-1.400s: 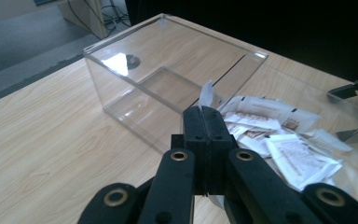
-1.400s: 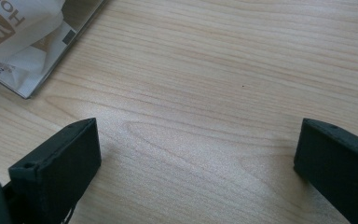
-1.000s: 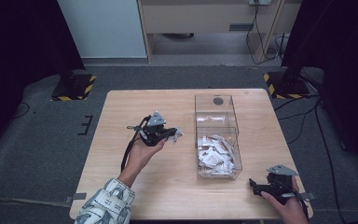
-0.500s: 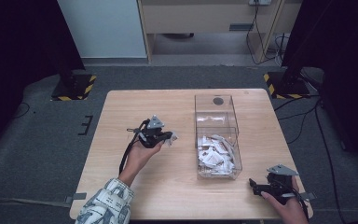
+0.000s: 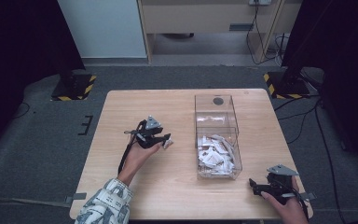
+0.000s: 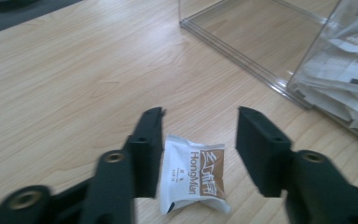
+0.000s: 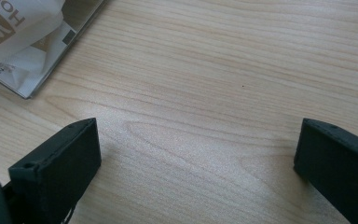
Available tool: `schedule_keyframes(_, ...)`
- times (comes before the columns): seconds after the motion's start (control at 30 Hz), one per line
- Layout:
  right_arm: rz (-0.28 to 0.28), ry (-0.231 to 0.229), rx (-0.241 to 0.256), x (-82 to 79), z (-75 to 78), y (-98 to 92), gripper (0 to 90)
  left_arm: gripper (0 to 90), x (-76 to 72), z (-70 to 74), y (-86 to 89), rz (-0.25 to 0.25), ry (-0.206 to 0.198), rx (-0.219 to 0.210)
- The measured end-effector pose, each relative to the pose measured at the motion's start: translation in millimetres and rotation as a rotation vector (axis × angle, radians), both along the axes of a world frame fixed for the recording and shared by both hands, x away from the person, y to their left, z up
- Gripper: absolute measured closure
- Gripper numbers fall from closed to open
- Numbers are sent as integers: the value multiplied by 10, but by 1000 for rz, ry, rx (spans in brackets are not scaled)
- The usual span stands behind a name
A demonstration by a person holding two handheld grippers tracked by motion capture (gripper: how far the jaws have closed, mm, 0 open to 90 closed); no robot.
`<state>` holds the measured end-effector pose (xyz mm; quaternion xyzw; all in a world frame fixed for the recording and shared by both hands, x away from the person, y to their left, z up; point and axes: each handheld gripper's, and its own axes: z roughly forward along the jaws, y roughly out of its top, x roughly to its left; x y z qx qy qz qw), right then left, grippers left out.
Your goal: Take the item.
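From above, the left gripper (image 5: 163, 139) hangs over mid-table with a white sachet (image 5: 168, 143) at its tip, left of the clear plastic box (image 5: 216, 107) of sachets; the right gripper (image 5: 257, 186) sits at the near right corner. Along the left gripper's jaws, they stand apart, straddling the HongMian sachet (image 6: 193, 179) lying flat on the wooden table (image 6: 65, 79), ungripped. Along the right gripper's jaws, they gape wide over bare wood, the box's corner (image 7: 25, 51) nearby.

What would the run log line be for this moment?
left gripper: open, jaws either side of sachet on table | right gripper: open, idle | clear box: holds other sachets
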<state>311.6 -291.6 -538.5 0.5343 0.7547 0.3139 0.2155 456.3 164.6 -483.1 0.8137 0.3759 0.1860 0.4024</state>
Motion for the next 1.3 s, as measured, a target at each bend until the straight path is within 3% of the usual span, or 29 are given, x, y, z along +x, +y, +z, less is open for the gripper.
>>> schedule_keyframes(0.27,0,0,-1,0,0,1,8,307,-131,79,218,14,-22,-9)
schedule_keyframes(0.47,0,0,-1,0,0,1,8,191,-229,78,428,16,-4,-9)
schedule_keyframes(0.57,0,0,-1,0,0,1,8,130,-270,43,514,19,3,12)
schedule_keyframes(0.83,0,0,-1,0,0,1,8,99,-368,-90,697,31,32,18)
schedule_keyframes(1.3,-1,1,-1,0,0,2,8,71,-629,-301,898,-9,85,73)
